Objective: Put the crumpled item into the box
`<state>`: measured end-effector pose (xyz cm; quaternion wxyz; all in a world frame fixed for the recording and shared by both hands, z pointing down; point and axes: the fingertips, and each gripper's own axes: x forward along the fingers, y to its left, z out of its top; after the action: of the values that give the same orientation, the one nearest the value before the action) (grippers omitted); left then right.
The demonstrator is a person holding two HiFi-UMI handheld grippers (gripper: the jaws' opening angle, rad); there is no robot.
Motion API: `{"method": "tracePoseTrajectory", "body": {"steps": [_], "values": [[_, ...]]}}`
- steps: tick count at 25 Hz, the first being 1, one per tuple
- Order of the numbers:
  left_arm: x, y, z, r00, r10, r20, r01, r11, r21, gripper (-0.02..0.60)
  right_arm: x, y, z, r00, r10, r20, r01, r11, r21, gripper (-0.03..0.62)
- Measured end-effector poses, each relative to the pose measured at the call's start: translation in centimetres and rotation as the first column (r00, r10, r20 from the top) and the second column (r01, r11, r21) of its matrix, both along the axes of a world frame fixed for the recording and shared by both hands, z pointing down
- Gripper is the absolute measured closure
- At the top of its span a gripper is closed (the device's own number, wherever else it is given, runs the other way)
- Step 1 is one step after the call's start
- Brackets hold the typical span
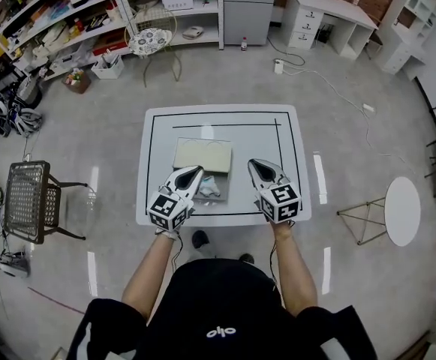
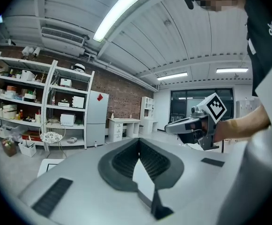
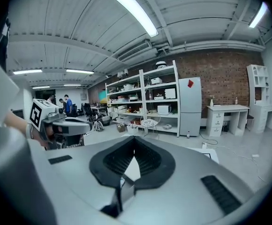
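No clear text. White logo [image 1: 220, 331] on black shirt [image 1: 202, 295], lower centre of head view, letters unclear. Black-white square markers on left tongs [image 1: 194, 172] and right tongs [image 1: 257, 165].

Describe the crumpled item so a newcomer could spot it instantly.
Find the white square table with the black outline. Just nearer the person than the flat cream box on it, beside the left claw, lies the crumpled pale grey-blue item: the only wrinkled, shapeless thing there.
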<state>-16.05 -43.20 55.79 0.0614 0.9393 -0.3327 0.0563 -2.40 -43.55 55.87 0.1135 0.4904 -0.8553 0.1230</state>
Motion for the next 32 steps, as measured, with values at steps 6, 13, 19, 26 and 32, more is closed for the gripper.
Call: {"method": "tracePoseTrajectory", "body": {"steps": [6, 13, 19, 26, 32], "values": [[2.7, 0.3, -0.9, 1.000, -0.011, -0.002, 0.011, 1.000, 0.012, 0.575, 3.9, 1.4, -1.3, 1.000, 0.002, 0.007, -0.002, 1.000, 0.029, 0.585], [4.1, 0.1, -1.2, 1.000, -0.024, 0.000, 0.024, 0.999, 0.022, 0.575, 5.8, 1.6, -1.5, 1.000, -0.006, 0.008, 0.006, 0.999, 0.040, 0.585], [3.8, 1.0, -0.8, 0.999, -0.040, 0.001, 0.040, 0.999, 0.024, 0.575, 5.8, 2.7, -1.0, 1.000, -0.016, 0.010, 0.016, 0.999, 0.043, 0.585], [3.6, 0.4, -1.0, 0.999, -0.053, -0.004, 0.053, 0.998, 0.028, 0.575, 5.6, 2.1, -1.0, 1.000, -0.030, 0.010, 0.029, 0.999, 0.043, 0.585], [4.3, -1.1, -1.0, 0.998, -0.065, -0.009, 0.065, 0.997, 0.027, 0.575, 6.3, 0.4, -0.7, 0.999, -0.046, 0.010, 0.045, 0.998, 0.035, 0.585]]}}
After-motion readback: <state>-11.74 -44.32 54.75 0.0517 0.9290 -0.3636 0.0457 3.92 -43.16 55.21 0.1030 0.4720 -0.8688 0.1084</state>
